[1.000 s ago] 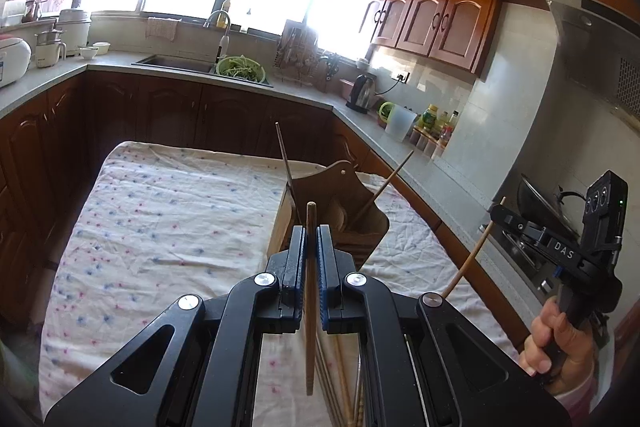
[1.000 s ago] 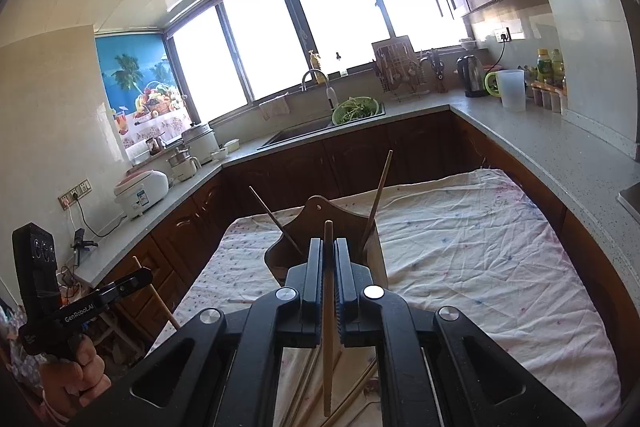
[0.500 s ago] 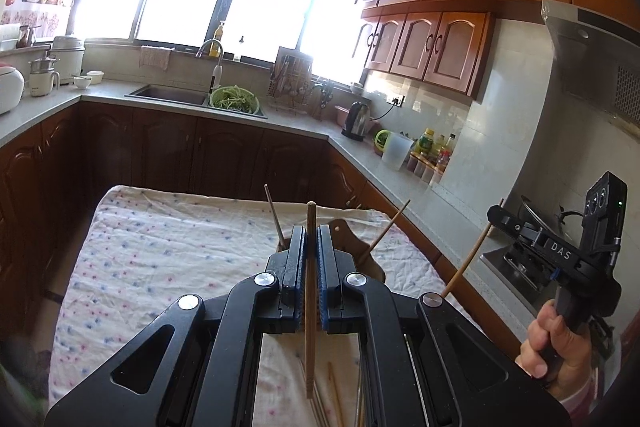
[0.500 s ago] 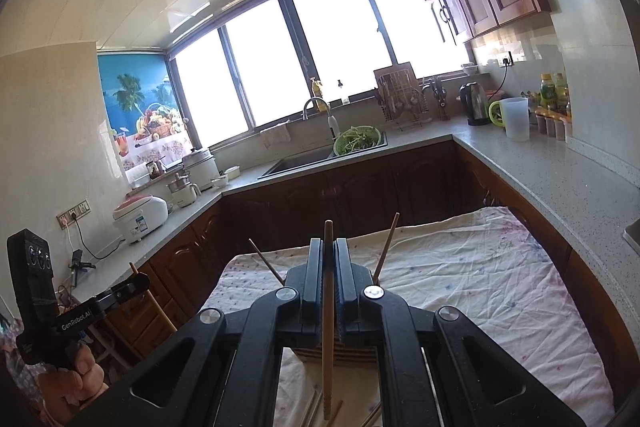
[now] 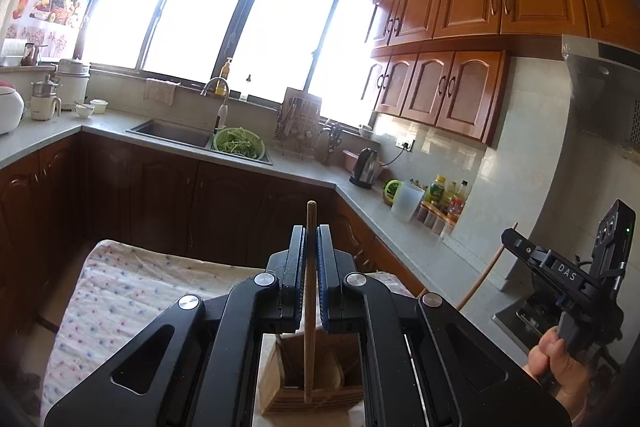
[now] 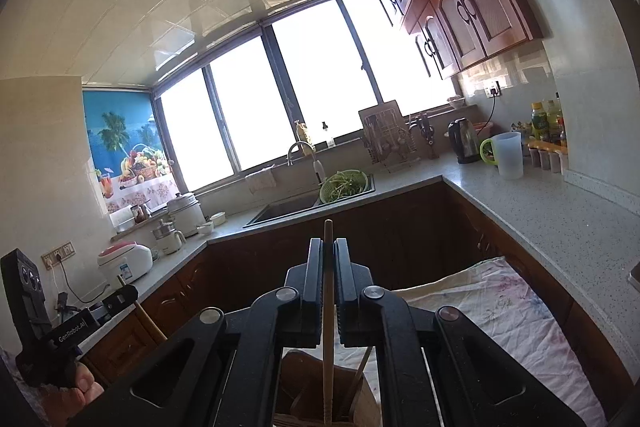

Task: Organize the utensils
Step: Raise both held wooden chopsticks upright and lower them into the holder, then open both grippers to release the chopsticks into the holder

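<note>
My left gripper (image 5: 311, 233) is shut on a brown wooden chopstick (image 5: 309, 303) that stands upright, its lower end down in the wooden utensil holder (image 5: 312, 393) below the jaws. My right gripper (image 6: 328, 245) is shut on a paler chopstick (image 6: 328, 327), upright over the same holder (image 6: 320, 391), which has another chopstick (image 6: 360, 371) leaning in it. The right gripper also shows at the right of the left wrist view (image 5: 512, 233), and the left gripper at the lower left of the right wrist view (image 6: 128, 295).
The holder stands on a table with a floral cloth (image 5: 120, 291). Dark cabinets and a grey counter (image 5: 256, 163) run behind, with a sink (image 5: 172, 133), a green colander (image 5: 239, 143), a kettle (image 5: 365, 169) and bottles (image 5: 442, 195).
Both grippers have moved forward over the holder and tilted up. The holder has dropped from the middle of each view to below the jaws. The chopstick ends now hang in or over it.
</note>
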Demonstrator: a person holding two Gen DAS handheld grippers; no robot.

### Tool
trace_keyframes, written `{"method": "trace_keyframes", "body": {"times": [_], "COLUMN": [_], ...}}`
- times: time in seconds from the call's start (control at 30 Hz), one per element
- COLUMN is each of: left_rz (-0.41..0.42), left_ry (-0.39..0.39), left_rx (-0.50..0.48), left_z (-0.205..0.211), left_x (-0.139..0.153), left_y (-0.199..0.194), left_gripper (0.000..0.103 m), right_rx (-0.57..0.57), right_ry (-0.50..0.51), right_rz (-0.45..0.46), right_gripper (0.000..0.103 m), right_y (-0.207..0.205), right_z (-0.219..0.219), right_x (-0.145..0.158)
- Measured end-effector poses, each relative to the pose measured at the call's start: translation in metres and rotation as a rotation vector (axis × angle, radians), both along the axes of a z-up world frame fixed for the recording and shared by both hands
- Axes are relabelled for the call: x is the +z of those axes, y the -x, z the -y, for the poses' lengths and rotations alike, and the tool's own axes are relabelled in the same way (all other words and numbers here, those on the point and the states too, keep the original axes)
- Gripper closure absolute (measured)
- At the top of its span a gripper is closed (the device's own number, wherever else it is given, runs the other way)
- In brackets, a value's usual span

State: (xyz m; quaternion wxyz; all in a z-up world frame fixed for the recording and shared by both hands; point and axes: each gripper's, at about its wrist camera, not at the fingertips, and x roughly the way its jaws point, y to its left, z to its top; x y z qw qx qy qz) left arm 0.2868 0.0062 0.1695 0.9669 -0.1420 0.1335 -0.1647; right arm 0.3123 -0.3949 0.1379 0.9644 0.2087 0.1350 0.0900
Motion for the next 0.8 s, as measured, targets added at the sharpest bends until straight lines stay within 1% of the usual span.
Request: {"method": "trace_keyframes", "body": {"times": [0.1,0.23,0.4,0.53,0.63,0.67,0.73,0.8], "left_rz": [0.0,-0.014,-0.077,-0.132,-0.158,-0.162,-0.153,-0.159], "left_ry": [0.006,0.027,0.043,0.045,0.036,0.033,0.016,0.018], "left_rx": [0.022,0.048,0.068,0.061,0.049,0.045,0.05,0.044], "left_z": [0.003,0.005,0.006,0.01,0.014,0.016,0.019,0.02], "left_x": [-0.007,-0.031,-0.07,-0.095,-0.106,-0.108,-0.106,-0.105], "left_y": [-0.016,-0.031,-0.045,-0.052,-0.056,-0.056,-0.056,-0.056], "left_gripper": [0.099,0.099,0.099,0.098,0.098,0.098,0.098,0.098], "right_rx": [-0.008,-0.014,0.004,0.004,0.006,0.002,-0.001,-0.002], "right_ry": [0.003,0.003,-0.022,-0.023,-0.028,-0.028,-0.023,-0.02], "right_rz": [-0.012,-0.046,-0.099,-0.132,-0.158,-0.151,-0.158,-0.163], "right_gripper": [0.098,0.098,0.098,0.098,0.098,0.098,0.098,0.098], "right_y": [-0.015,-0.03,-0.038,-0.041,-0.043,-0.042,-0.043,-0.043], "right_z": [-0.001,-0.005,-0.013,-0.019,-0.021,-0.021,-0.022,-0.022], "right_x": [-0.009,-0.038,-0.077,-0.099,-0.11,-0.111,-0.11,-0.109]}}
